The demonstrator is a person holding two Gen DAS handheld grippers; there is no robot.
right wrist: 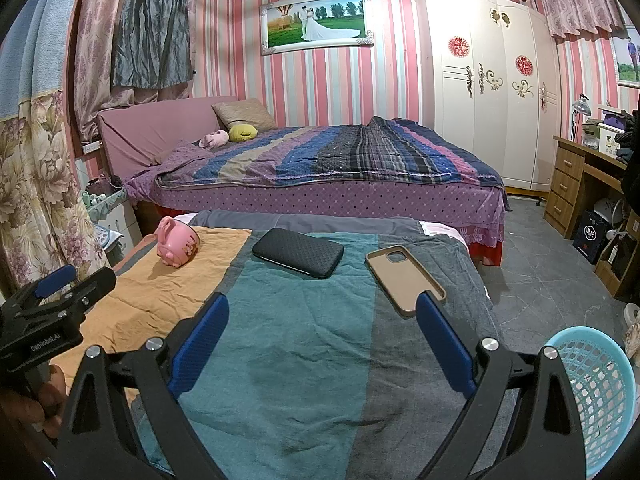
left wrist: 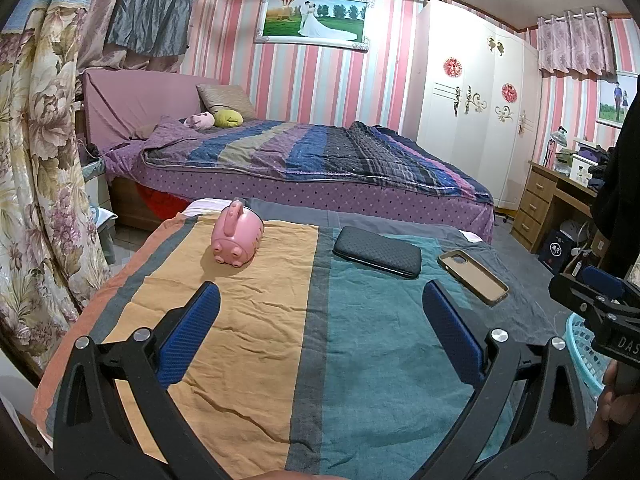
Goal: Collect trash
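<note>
Left wrist view, catalogued left to right as we find it:

1. Floral curtain (left wrist: 36,152), hanging at the left edge.
2. Striped cloth (left wrist: 248,340), orange, teal and grey bands, covering the near surface.
3. Left gripper (left wrist: 320,300): we hold it over the cloth, blue fingers (left wrist: 192,332) spread wide, nothing between them.
4. Pink pig-shaped mug (left wrist: 237,238), lying on its side on the orange band.
5. Black case (left wrist: 378,257), flat on the teal band, well apart from the mug.
6. Tan phone case (left wrist: 472,276), inside face up, just right of the black case, on the grey band.
7. Bed (left wrist: 320,168) with a striped quilt, behind the near surface; white wardrobe (left wrist: 472,100) beyond it.
8. Light blue basket (left wrist: 584,344), partly hidden at the right edge, beside and below the cloth.

Right wrist view, same order:

1. Right gripper (right wrist: 322,312): we hold it above the teal and grey bands, fingers wide apart and empty; its right fingertip overlaps the near end of the tan phone case in the picture, contact unclear.
2. Basket, lower right, open mesh wall; what lies inside we cannot tell.
3. Wooden desk (right wrist: 576,176) with drawers, far right.

We see no loose litter on the cloth; only the mug and the two cases lie there.
</note>
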